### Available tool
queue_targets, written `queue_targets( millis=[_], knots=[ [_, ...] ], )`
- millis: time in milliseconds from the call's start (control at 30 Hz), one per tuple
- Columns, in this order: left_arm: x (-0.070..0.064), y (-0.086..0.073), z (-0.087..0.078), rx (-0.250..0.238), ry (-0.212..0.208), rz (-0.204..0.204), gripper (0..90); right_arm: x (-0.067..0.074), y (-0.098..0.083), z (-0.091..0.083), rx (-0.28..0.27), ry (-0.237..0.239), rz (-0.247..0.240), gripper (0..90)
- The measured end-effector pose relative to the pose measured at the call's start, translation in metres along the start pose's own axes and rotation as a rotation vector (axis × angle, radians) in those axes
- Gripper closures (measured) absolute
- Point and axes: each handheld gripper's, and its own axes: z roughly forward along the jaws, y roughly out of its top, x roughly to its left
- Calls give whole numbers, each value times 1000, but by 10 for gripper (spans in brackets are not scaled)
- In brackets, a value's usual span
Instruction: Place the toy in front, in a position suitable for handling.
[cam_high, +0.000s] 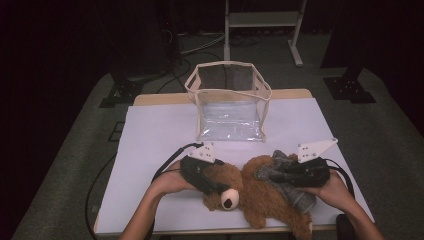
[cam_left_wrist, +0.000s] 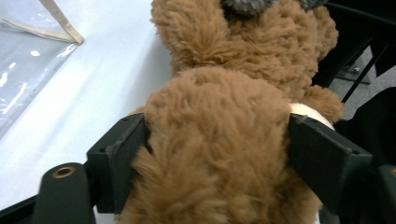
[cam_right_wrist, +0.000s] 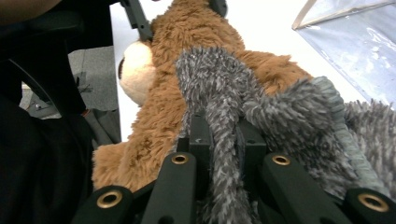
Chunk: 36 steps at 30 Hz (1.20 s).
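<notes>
Your left gripper (cam_high: 212, 184) is squeezing the bear (cam_left_wrist: 219, 140) with wide jaws to steady it. At 3 o'clock, your right gripper's (cam_right_wrist: 223, 140) jaws are pinching its grey sweater (cam_right_wrist: 224, 93).

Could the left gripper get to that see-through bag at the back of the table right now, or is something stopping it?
Probably not yet. The left gripper has its jaws around the teddy bear's head, so it is occupied. The white table between it and the clear bag looks free, so after letting go it likely could.
</notes>
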Motion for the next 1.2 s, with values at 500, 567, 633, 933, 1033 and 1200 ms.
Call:
queue_targets(
  millis=[500,567,633,933,1033,1200],
  knots=[
    [14,2,18,63,-113,-104,403,6,-8,0,-20,21,-8,796],
    [13,3,15,57,-89,-79,525,3,-8,0,-29,16,4,794],
    [14,5,10,45,-51,-54,580,-1,-6,-2,-34,10,13,792],
    [31,30,-21,30,107,45,623,-36,23,-5,-45,8,36,793],
    [39,29,-37,44,149,75,621,-43,38,2,-44,8,20,793],
    [44,7,-47,20,147,57,588,-57,47,19,-23,8,29,793]
  ],
)
